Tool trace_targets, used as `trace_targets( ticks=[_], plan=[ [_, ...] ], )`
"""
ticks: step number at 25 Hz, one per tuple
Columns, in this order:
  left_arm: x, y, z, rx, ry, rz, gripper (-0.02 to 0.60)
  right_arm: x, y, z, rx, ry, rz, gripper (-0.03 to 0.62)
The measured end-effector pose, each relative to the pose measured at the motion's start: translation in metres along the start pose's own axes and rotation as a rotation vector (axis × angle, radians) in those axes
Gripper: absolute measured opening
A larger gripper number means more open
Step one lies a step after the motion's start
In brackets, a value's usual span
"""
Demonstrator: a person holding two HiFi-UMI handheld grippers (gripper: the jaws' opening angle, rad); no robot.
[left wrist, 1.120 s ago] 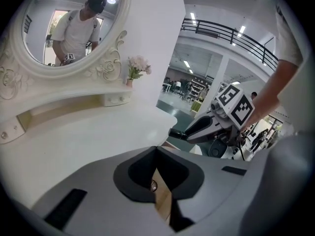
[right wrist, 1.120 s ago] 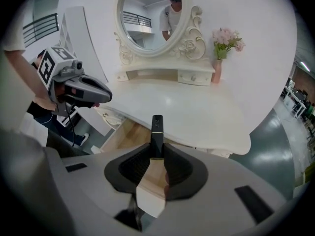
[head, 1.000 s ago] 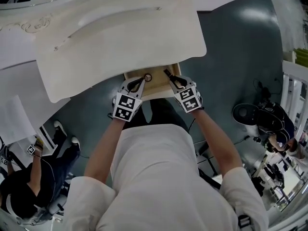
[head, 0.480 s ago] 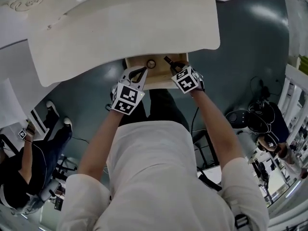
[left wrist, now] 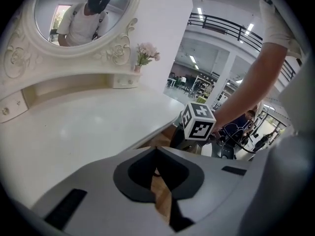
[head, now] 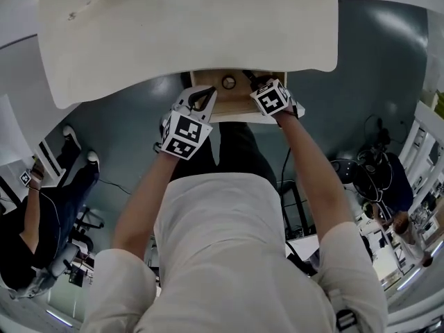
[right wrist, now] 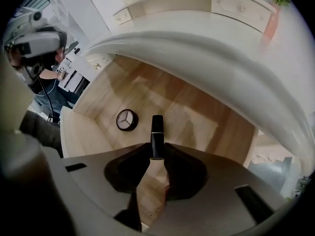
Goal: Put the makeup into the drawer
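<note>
our right gripper [right wrist: 156, 156] clamps a black makeup tube [right wrist: 157, 132] over the open drawer [right wrist: 197, 113]; our left gripper [left wrist: 157, 152] is closed, empty

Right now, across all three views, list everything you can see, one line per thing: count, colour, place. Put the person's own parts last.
Table: one, white, in front of the person.
Drawer: one, light wood, pulled open under the table's edge.
Compact: one, round, black, lying on the drawer floor.
Tube: one, black, between the right gripper's jaws, above the drawer floor.
Mirror: one, white frame, at the table's back.
Flowers: one bunch, pink, beside the mirror.
Bystanders: two, dark clothes, at the floor's left and right.
Left gripper: one, grey, shut and empty, at the drawer's front left.
Right gripper: one, grey, shut on the tube.
</note>
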State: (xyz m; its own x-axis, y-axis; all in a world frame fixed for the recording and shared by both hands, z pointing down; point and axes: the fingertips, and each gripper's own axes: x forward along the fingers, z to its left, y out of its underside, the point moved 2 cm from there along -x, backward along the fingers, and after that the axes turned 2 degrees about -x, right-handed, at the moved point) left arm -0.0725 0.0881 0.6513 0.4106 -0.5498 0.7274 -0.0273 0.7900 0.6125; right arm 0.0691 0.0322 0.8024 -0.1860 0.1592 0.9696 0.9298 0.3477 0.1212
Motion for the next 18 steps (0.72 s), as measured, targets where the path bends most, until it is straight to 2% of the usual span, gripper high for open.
trace_targets(
  ticks=[7, 9, 18],
  plan=[
    [-0.004, 0.007, 0.005, -0.012, -0.023, 0.006, 0.015, 0.012, 0.000, 0.003, -0.007, -0.009, 0.059, 0.112],
    [-0.003, 0.008, 0.006, -0.015, -0.031, 0.003, 0.015, 0.013, -0.002, 0.004, -0.007, -0.019, 0.061, 0.182],
    [-0.002, -0.008, -0.003, -0.006, -0.068, -0.029, 0.015, -0.022, -0.006, -0.007, -0.028, -0.020, -0.024, 0.187]
  ],
)
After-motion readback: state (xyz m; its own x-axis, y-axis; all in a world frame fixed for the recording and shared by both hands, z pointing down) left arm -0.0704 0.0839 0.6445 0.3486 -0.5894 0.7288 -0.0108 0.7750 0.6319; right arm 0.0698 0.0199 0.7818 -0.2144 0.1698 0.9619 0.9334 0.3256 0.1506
